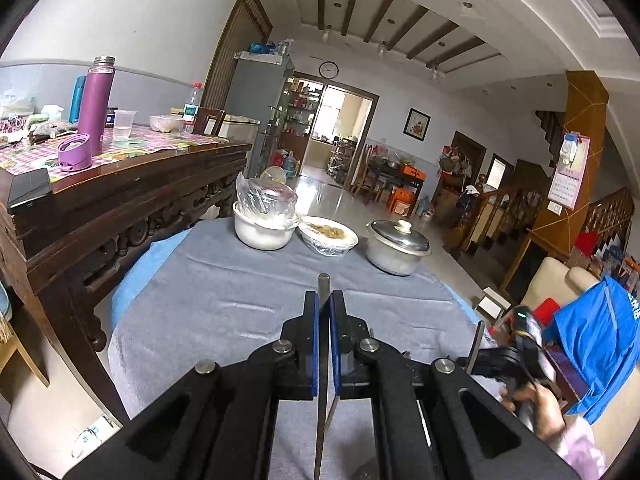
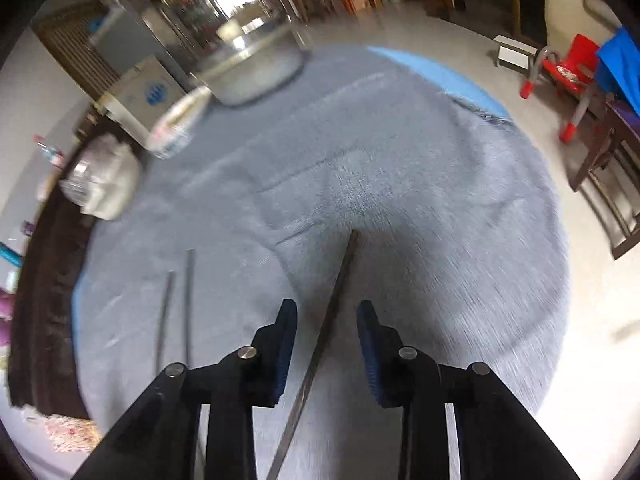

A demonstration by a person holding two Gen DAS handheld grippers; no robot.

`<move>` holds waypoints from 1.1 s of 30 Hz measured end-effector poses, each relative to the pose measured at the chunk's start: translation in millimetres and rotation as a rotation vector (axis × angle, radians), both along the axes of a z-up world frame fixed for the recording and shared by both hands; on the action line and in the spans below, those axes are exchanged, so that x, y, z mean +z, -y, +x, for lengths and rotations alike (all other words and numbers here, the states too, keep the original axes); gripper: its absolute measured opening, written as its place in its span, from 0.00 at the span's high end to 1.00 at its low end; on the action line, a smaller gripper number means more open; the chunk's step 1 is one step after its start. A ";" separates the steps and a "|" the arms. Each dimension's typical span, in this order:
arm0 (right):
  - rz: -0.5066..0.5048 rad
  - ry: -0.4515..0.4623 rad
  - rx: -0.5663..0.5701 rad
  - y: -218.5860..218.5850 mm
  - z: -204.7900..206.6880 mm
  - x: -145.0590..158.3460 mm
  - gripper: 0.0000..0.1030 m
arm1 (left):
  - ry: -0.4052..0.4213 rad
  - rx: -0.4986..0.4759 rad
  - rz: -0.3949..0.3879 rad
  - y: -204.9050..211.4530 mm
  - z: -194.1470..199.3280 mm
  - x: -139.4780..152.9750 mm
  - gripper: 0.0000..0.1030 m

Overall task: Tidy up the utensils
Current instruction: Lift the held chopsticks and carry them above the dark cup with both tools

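My left gripper (image 1: 324, 300) is shut on a thin metal chopstick (image 1: 323, 408), which runs straight up between the blue pads and pokes out past the tips above the grey cloth (image 1: 224, 304). My right gripper (image 2: 327, 308) is open; a second metal chopstick (image 2: 334, 300) lies on the cloth between its fingers, touching neither pad. Two more chopsticks (image 2: 188, 300) lie side by side on the cloth to its left. The right gripper also shows at the right edge of the left wrist view (image 1: 480, 356), with a chopstick beside it.
A white pot with a bagged glass lid (image 1: 264, 220), a wrapped dish of food (image 1: 328, 236) and a lidded steel pot (image 1: 396, 246) stand along the table's far edge. A dark carved sideboard (image 1: 120, 208) flanks the left side. The right wrist view is motion-blurred.
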State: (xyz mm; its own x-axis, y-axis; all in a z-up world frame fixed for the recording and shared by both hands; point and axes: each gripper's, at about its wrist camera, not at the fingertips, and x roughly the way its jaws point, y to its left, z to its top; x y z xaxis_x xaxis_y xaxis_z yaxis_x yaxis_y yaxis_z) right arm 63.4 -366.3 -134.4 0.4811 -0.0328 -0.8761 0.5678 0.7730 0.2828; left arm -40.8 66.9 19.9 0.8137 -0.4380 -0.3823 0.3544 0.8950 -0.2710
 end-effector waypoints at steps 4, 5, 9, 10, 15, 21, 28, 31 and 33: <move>-0.047 -0.135 -0.024 0.8 38.6 -27.2 0.77 | 0.014 0.003 0.015 0.2 -2.8 -1.8 0.95; -0.087 -0.145 -0.035 -0.7 43.3 -27.1 0.81 | 0.017 0.002 0.017 -0.1 -3.5 -1.8 0.95; -0.189 -0.212 -0.022 -11.3 56.2 -30.8 0.92 | 0.020 0.001 0.009 -2.1 -6.2 -0.5 0.95; -0.198 -0.206 -0.017 -12.5 55.8 -31.3 0.93 | 0.020 0.001 0.004 -2.6 -7.3 0.1 0.95; -0.164 -0.045 -0.019 -18.9 18.9 -17.0 0.94 | 0.031 0.002 0.001 -5.4 -16.0 6.1 0.95; -0.206 0.279 0.015 -43.4 -47.8 39.7 0.94 | 0.064 -0.001 -0.015 -7.7 -31.4 23.7 0.95; -0.281 0.630 0.014 -83.6 -128.8 102.5 0.94 | 0.097 -0.018 -0.049 -7.4 -51.2 44.2 0.95; -0.308 0.738 0.016 -101.0 -153.1 125.4 0.94 | 0.102 -0.030 -0.071 -8.6 -56.9 54.8 0.95; -0.324 0.785 0.022 -112.5 -162.3 143.9 0.94 | 0.115 -0.031 -0.079 -8.5 -62.4 62.6 0.95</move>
